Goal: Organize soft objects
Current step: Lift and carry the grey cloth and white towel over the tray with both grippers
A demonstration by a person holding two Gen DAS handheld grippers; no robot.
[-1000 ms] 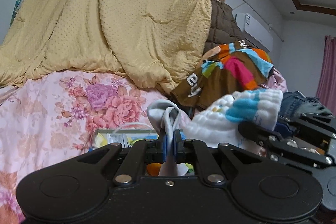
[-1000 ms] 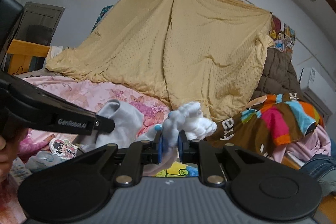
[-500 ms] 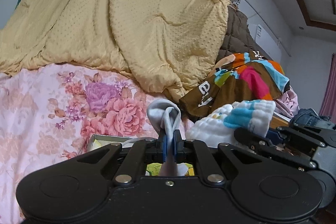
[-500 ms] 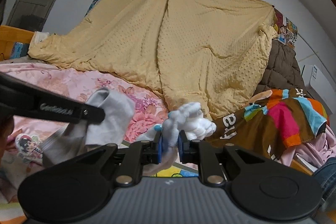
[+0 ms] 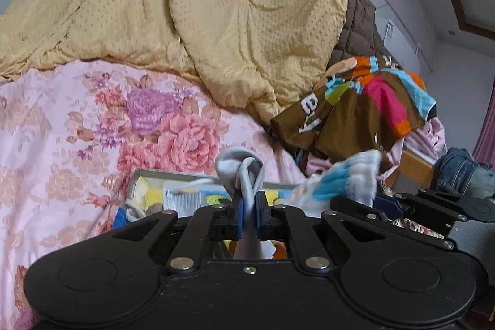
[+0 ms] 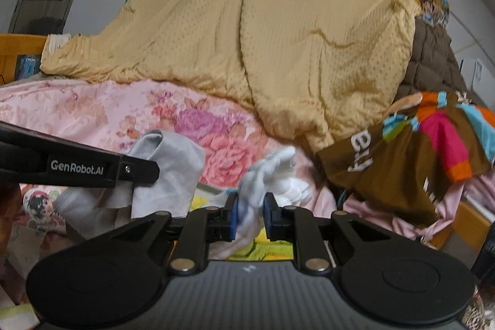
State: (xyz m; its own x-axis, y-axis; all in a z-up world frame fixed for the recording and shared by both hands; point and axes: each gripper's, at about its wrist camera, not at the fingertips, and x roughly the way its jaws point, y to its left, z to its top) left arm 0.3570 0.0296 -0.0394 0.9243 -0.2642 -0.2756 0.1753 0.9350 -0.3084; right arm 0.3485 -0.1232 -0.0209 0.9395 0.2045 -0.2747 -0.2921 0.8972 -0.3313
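both tongs (image 5: pixel 248 212) (image 6: pixel 250 215) sank nearer the box (image 5: pixel 145 175), each gripping a sock (image 5: pixel 244 172) (image 6: pixel 272 178).

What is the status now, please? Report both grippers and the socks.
Left gripper shut on grey sock. Right gripper holds white sock, jaws just eased wider. Sock box below, on the floral bedspread. Nothing in the way.
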